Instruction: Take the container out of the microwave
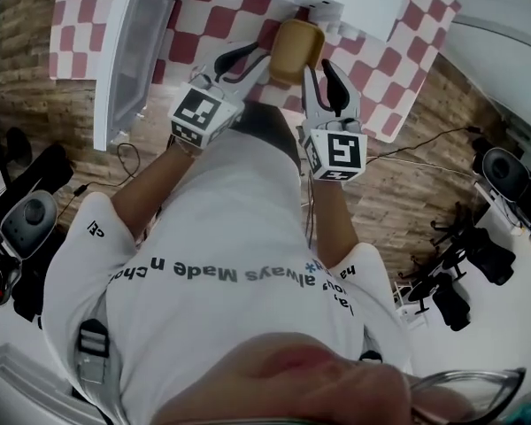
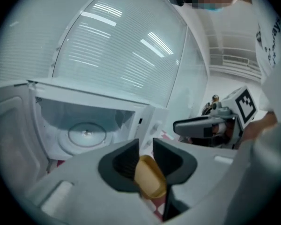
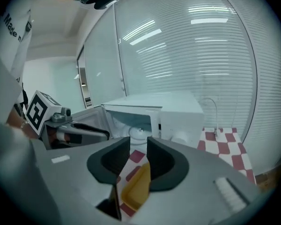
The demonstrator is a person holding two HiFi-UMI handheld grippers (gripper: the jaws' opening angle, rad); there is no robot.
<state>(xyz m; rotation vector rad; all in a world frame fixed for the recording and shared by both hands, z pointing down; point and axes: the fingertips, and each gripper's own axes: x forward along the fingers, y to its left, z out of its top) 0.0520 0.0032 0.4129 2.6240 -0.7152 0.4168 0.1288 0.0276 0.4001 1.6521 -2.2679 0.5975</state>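
1. The container (image 1: 298,50), a tan plastic tub, is held in the air between the 2 grippers, above the red-and-white checked cloth (image 1: 214,18) and in front of the person's chest.
2. The left gripper (image 2: 145,145) is clamped on the container. Its 2 dark pads are closed on the tub's rim, and the tub's body is seen just below the jaw tips.
3. The right gripper (image 3: 138,143) is set on the opposite side of the container. The tub's edge is pressed against 1 pad, and a narrow strip of cloth is seen through the slit between the pads. The grip appears closed on the rim, though contact with the other pad is not clearly shown.
4. In the head view, the left gripper is seen at the tub's left side and the right gripper at its right. Both are pointed away from the person, toward the microwave (image 2: 98,121).
5. The microwave's door (image 1: 126,56) is swung wide open. The container is held outside the cavity, in front of the opening.
6. A glass turntable (image 2: 86,134) is seen inside the cavity.
7. Each gripper is seen from the other's view, level with it, on the far side of the tub.
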